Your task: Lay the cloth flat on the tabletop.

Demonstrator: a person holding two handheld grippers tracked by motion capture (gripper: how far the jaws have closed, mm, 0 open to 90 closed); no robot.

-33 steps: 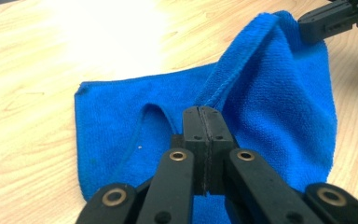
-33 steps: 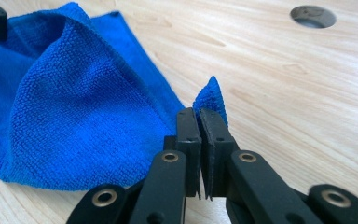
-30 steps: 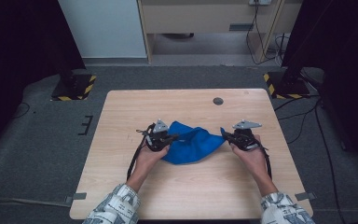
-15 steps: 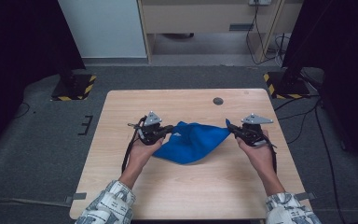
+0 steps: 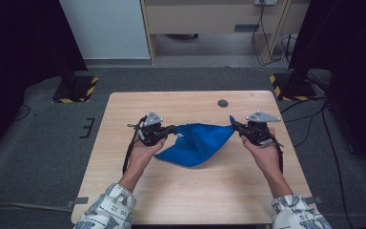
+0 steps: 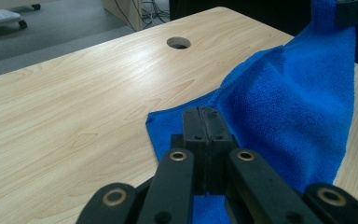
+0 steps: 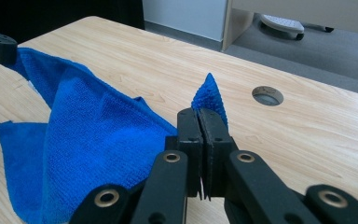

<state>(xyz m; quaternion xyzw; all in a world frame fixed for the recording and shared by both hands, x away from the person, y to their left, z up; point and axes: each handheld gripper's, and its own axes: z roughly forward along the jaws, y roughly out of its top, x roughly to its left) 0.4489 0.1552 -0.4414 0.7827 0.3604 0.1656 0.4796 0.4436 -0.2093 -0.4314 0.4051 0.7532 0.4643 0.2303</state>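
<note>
Grey carpet surrounds a pale wooden worktop [image 5: 190, 191], with a white cabinet and dark stands behind it and a round cable hole [image 5: 223, 103] toward one o'clock from the worktop's middle. A blue cloth [image 5: 198, 143] sits at the centre, stretched between two hand-held grippers.

At nine o'clock of the cloth, the left gripper [image 5: 170, 130] has its fingers [image 6: 204, 135] pressed fully together on one corner; its own view shows the blue fabric pinched at the tips and rising away toward the far hand. At three o'clock, the right gripper [image 5: 232, 125] is likewise clamped tight, with a small peak of cloth standing just above its closed fingers [image 7: 200, 140].

The upper edge of the cloth runs nearly taut from one grip to the other and is lifted clear of the wood, while the body sags toward six o'clock in a loose triangle whose lower folds appear to rest on the worktop.

As a judgement, the work looks like spreading or folding the cloth. Taking the two corners is done and the lift is under way. What seems left is raising it until it hangs free and flat, then laying it out or folding it over.
</note>
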